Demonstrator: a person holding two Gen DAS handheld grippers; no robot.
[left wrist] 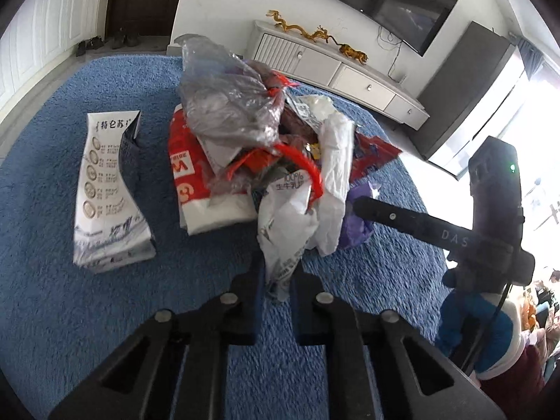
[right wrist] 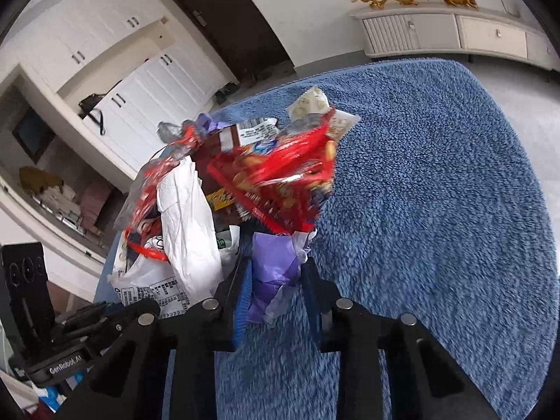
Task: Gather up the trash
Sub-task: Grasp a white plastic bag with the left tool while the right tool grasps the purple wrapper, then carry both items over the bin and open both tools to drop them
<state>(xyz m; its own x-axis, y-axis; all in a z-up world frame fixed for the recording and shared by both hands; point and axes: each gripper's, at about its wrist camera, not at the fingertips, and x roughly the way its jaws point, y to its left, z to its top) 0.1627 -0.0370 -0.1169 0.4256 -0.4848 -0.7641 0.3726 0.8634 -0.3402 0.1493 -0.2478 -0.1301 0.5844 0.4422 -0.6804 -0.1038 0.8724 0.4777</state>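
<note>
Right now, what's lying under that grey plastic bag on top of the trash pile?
Under the grey plastic bag show a red-and-white wrapper, red strips, a brown packet edge and crumpled white paper. Anything deeper is covered; the blue rug beneath the pile is hidden.

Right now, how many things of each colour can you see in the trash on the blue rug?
White: 3, the milk carton, the printed white bag and the crumpled white paper
Red: 2, the red snack wrapper and the red and white bag
Purple: 1, the purple wrapper
Grey: 1, the clear grey bag
Total: 7
</note>
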